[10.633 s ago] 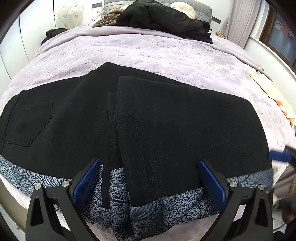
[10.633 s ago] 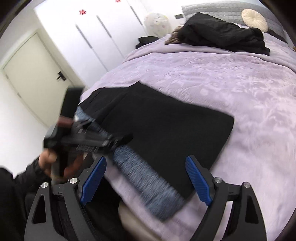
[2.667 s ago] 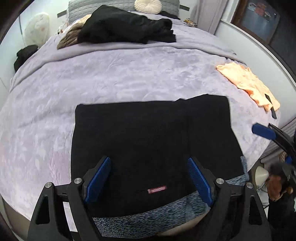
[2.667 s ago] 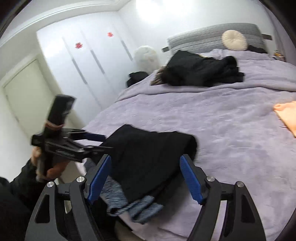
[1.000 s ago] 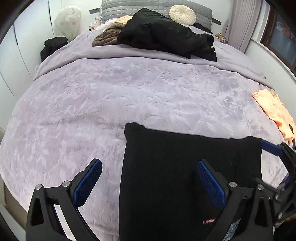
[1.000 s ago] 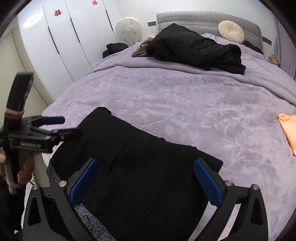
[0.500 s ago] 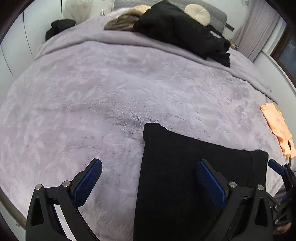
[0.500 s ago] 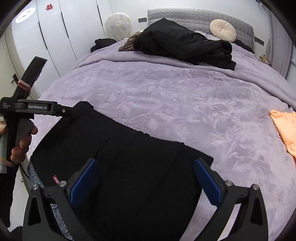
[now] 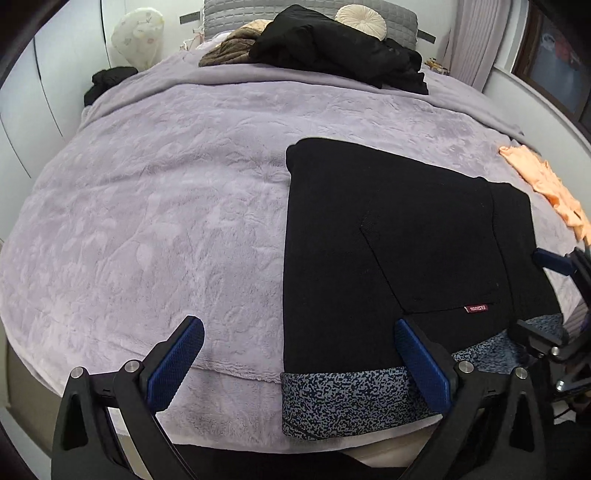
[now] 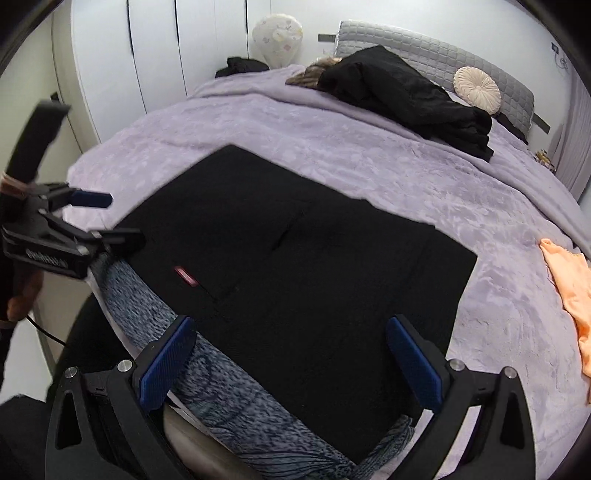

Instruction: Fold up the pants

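The black pants lie folded into a flat rectangle on the lilac bedspread, near the bed's front edge, with a small red label and a back pocket facing up. They also show in the right wrist view. A blue-grey patterned cloth sticks out from under their near edge. My left gripper is open and empty, above the bed edge at the pants' left side. My right gripper is open and empty, over the pants' near edge.
A pile of black and brown clothes and a round cushion lie at the headboard. An orange garment lies at the bed's right edge. White wardrobe doors stand on the left side.
Both grippers have shifted over the folded pants: the left view has swung so the pants sit further right and closer; the right view has moved nearer above them. The pants lie still.
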A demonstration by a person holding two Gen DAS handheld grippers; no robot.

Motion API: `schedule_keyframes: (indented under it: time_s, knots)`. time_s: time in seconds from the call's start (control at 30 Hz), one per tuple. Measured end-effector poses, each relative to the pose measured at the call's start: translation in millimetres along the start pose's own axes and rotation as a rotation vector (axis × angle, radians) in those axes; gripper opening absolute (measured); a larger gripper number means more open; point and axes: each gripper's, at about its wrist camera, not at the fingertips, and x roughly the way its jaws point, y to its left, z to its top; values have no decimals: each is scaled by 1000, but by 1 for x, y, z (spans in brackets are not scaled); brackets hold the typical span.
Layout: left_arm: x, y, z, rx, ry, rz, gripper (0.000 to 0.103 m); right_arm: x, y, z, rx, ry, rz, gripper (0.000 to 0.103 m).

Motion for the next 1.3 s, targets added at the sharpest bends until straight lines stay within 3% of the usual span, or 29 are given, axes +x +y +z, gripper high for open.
schedule_keyframes:
  time_s: [0.13, 0.23, 0.33, 0.43, 0.53, 0.63, 0.77, 0.9, 1.0, 1.1, 1.13, 1.2, 1.3]
  knots:
    - [-5, 4, -3, -37, 4, -32, 103, -6, -14, -16, 35, 6, 9, 103]
    - [-32, 0, -5, -7, -72, -28, 103, -16, -25, -21, 95, 24, 12, 103]
    - [-24, 0, -10, 43, -33, 102, 103, -29, -23, -28, 80, -21, 2, 103]
    - [-9, 10, -17, -23, 14, 59, 103, -11, -21, -41, 25, 72, -49, 103]
    - [-15, 15, -19, -48, 5, 36, 103, -7, -31, -50, 104, 110, -3, 103]
    - [-37, 14, -11, -69, -55, -16, 103, -28, -31, -46, 102, 46, -14, 103]
    - [-47, -1, 3, -42, -95, -32, 103, -61, -26, -32, 89, -82, -28, 103]
    - [-37, -19, 2, 5, -86, -57, 103, -83, -19, -23, 86, -197, 118, 103]
    - [1, -27, -5, 56, 31, 19, 103, -59, -12, -27, 65, -112, 194, 103]
    - [3, -20, -4, -1, 57, -38, 103, -22, -18, -37, 66, 27, 115, 103]
    - [-4, -20, 0, 5, 40, -21, 103, -19, -24, -35, 76, 47, 102, 103]
    - [-20, -25, 11, 43, -20, 29, 103, -30, -38, -27, 131, -3, 154, 103]
    - [-31, -38, 37, 95, -75, 19, 103, -56, -62, -6, 167, -147, 215, 103]
